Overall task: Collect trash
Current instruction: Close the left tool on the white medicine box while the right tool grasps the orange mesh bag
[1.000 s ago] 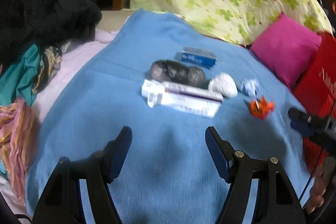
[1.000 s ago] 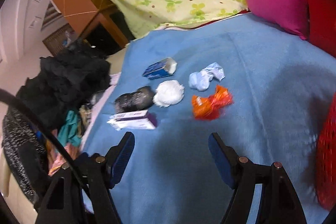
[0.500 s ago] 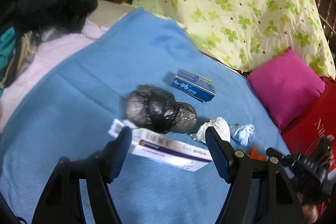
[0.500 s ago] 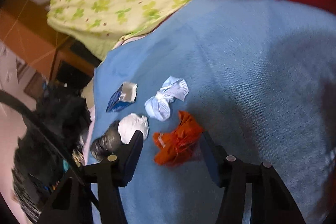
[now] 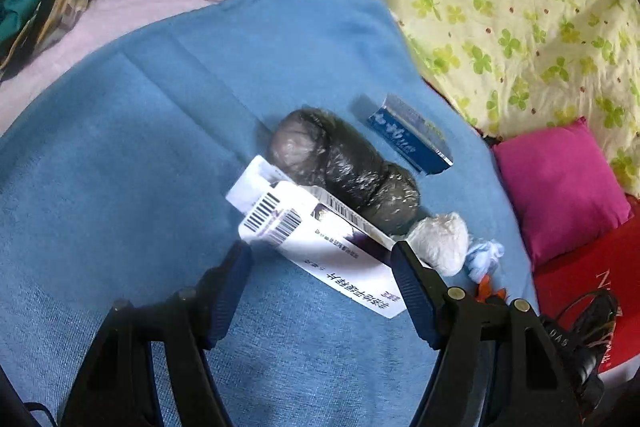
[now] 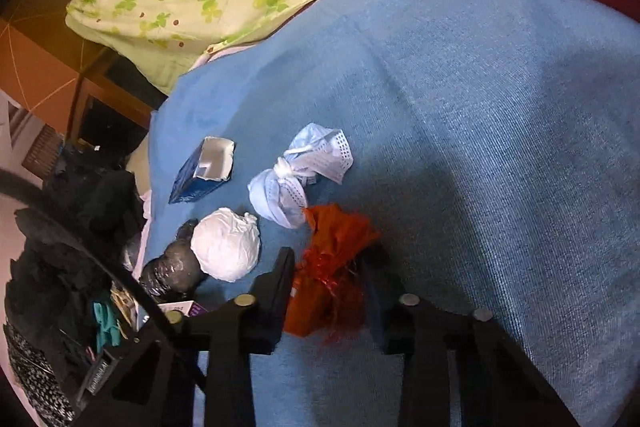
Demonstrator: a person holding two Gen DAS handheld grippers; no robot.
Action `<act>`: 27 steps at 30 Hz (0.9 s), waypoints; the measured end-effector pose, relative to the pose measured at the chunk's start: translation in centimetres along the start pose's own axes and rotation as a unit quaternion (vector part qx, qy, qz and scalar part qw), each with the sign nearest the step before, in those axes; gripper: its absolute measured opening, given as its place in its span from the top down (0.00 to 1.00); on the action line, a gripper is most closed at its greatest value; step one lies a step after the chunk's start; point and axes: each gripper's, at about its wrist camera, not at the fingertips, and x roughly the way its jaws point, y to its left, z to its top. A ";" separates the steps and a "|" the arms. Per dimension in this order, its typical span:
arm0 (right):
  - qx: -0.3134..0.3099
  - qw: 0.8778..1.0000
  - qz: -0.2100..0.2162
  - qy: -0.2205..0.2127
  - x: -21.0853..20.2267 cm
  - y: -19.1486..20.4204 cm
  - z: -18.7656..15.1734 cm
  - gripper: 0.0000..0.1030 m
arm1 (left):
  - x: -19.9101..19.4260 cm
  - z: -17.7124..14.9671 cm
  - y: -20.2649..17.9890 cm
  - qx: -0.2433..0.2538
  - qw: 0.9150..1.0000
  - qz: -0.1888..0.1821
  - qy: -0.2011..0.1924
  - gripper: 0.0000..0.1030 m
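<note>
Orange crumpled wrapper (image 6: 330, 275) on blue blanket (image 6: 500, 147), pinched in my right gripper (image 6: 326, 291), angled downward. My left gripper (image 5: 320, 291) spread wide over white box (image 5: 316, 239).

Dim indoor light, fisheye-warped edges

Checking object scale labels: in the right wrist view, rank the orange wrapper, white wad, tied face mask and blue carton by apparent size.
1. Orange wrapper, nearest the camera, so inflated.
2. Tied face mask.
3. White wad and blue carton look alike; not ranked.
</note>
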 end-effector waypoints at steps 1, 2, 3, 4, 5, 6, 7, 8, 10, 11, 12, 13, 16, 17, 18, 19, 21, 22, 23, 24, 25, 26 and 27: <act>-0.004 1.000 0.001 -0.001 -0.1 0.1 -0.1 0.72 | 0.1 0.0 0.0 -0.002 1.000 -0.008 0.003 0.29; -0.009 1.000 0.001 -0.001 -0.2 0.4 -0.2 0.72 | 0.1 0.0 0.1 -0.007 1.000 -0.017 0.007 0.29; -0.016 1.000 0.001 0.000 -0.4 0.6 -0.4 0.72 | 0.1 0.0 0.3 -0.013 1.000 -0.025 0.008 0.29; -0.024 1.000 0.001 0.001 -0.5 0.8 -0.5 0.72 | 0.0 0.1 0.4 -0.017 0.999 -0.030 0.007 0.29; -0.030 1.000 0.000 0.001 -0.5 0.9 -0.6 0.72 | -0.3 0.1 0.4 -0.021 0.999 -0.038 0.003 0.29; -0.039 0.999 -0.005 0.000 -0.7 1.1 -0.8 0.72 | -0.6 0.2 0.4 -0.024 0.999 -0.044 -0.001 0.29; -0.044 0.999 -0.012 0.001 -0.7 1.1 -1.0 0.72 | -0.8 0.3 0.3 -0.026 0.998 -0.051 -0.006 0.29; -0.046 0.999 -0.016 0.004 -0.6 1.1 -1.1 0.72 | -1.1 0.2 0.3 -0.030 0.998 -0.059 -0.012 0.28; -0.045 0.999 -0.016 0.012 -0.5 0.8 -1.3 0.72 | -1.2 0.4 0.2 -0.038 0.997 -0.064 -0.016 0.23; -0.043 0.999 -0.014 0.013 -0.5 0.7 -1.3 0.72 | -1.1 0.4 0.2 -0.044 0.997 -0.066 -0.017 0.23; -0.044 0.999 -0.011 0.015 -0.5 0.6 -1.3 0.72 | -0.9 0.5 0.2 -0.055 0.996 -0.067 -0.020 0.23; -0.045 0.999 -0.010 0.017 -0.5 0.5 -1.4 0.72 | -0.7 0.5 0.1 -0.063 0.996 -0.066 -0.021 0.21; -0.044 0.999 -0.005 0.021 -0.3 0.5 -1.8 0.72 | 0.1 0.5 -0.1 -0.079 0.995 -0.060 -0.016 0.18; -0.048 0.999 -0.007 0.019 -0.3 0.6 -1.9 0.72 | 0.5 0.5 -0.3 -0.087 0.994 -0.057 -0.015 0.18; -0.054 0.998 -0.009 0.017 -0.3 0.7 -2.0 0.72 | 0.8 0.5 -0.5 -0.092 0.994 -0.052 -0.017 0.18; -0.057 0.998 -0.010 0.017 -0.3 0.7 -2.1 0.72 | 1.2 0.4 -0.4 -0.097 0.994 -0.046 -0.017 0.18; -0.056 0.998 -0.007 0.017 -0.3 0.6 -2.1 0.72 | 2.1 0.4 -0.2 -0.108 0.994 -0.032 -0.003 0.18; -0.053 0.998 -0.003 0.018 -0.3 0.5 -2.1 0.72 | 2.4 0.3 -0.1 -0.112 0.993 -0.028 0.002 0.18; -0.051 0.999 0.000 0.020 -0.4 0.3 -2.0 0.72 | 2.4 0.3 -0.2 -0.110 0.994 -0.026 -0.003 0.18; -0.049 0.999 0.002 0.022 -0.4 0.2 -2.0 0.72 | 2.3 0.2 -0.3 -0.107 0.994 -0.024 -0.003 0.18; -0.048 0.999 0.004 0.023 -0.4 0.1 -2.0 0.72 | 2.4 0.2 -0.4 -0.105 0.994 -0.024 0.000 0.18; -0.049 0.998 0.005 0.024 -0.4 0.1 -2.0 0.72 | 2.5 0.1 -0.4 -0.100 0.995 -0.022 0.002 0.18; -0.051 0.998 0.005 0.024 -0.4 0.1 -2.0 0.72 | 2.5 0.0 -0.5 -0.090 0.996 -0.021 0.003 0.18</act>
